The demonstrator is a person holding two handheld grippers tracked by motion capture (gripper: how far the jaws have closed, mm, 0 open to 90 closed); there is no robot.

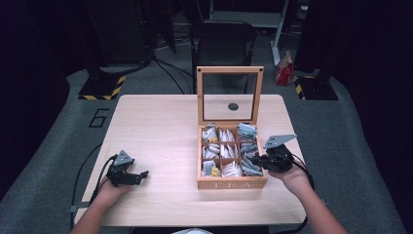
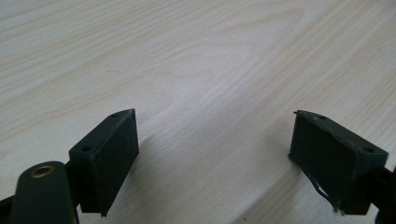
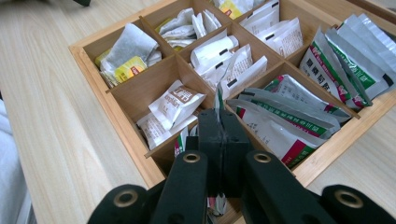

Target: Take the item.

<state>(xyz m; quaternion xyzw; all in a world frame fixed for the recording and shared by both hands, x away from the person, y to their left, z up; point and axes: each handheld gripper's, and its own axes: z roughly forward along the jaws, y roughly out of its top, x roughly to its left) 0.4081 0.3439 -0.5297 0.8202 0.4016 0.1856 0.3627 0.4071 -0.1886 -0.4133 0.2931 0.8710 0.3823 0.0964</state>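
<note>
Wooden table [image 1: 156, 126] | left gripper [image 1: 139, 176] fingers apart, empty | right gripper [image 3: 219, 122] pinching upright sachet [image 3: 218, 99] edge over tea box [image 1: 232, 184]

Sachet [image 3: 218, 100] mostly hidden between right gripper [image 3: 223, 135] jaws, packet print unreadable, box [image 3: 116, 119] far corners cut off

high view is soft and a bit grainy, the table [image 1: 156, 126] bright under overhead light while the surroundings sink into dark. left gripper view shows soft shadows on the wood; right gripper view is sharp on the packets [image 3: 280, 126], blurred nearest the lens.
</note>
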